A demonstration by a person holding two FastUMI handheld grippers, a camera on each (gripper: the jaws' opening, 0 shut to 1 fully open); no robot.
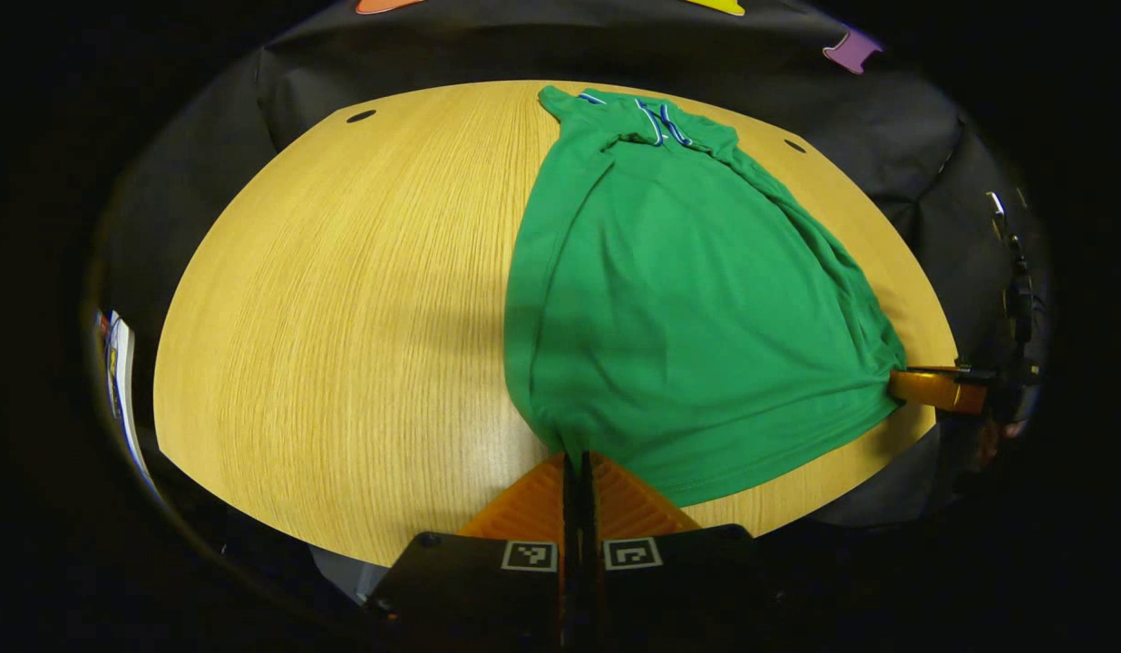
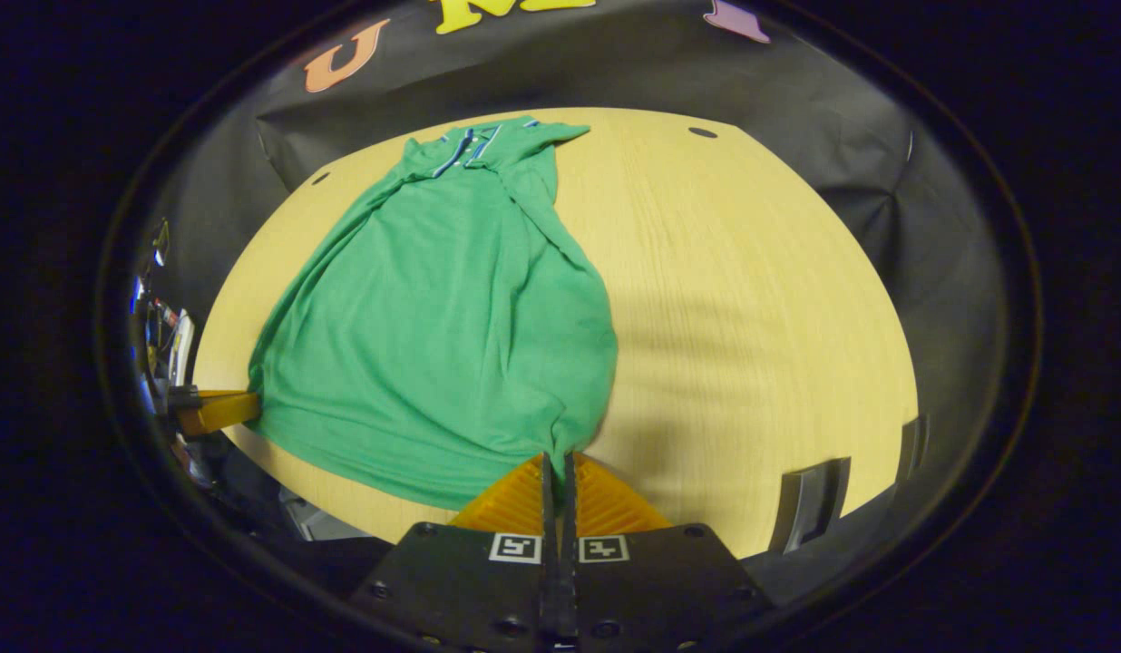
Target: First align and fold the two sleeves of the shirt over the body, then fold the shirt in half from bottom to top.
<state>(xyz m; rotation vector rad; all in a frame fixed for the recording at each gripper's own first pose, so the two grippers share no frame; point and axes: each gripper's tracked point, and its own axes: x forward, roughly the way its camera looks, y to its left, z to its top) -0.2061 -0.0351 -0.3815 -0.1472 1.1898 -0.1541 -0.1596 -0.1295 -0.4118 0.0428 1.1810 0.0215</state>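
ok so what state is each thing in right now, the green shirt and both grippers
green shirt with striped collar: spread on the wooden table, sleeves folded in, bottom corners pinched and pulled taut
left gripper: shut on the shirt's bottom corner
right gripper: shut on the other bottom corner

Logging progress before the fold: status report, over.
Left tool and right tool each shut on a bottom corner of the green shirt. Sleeves folded in, collar far. Wooden table ahead, nothing blocking.
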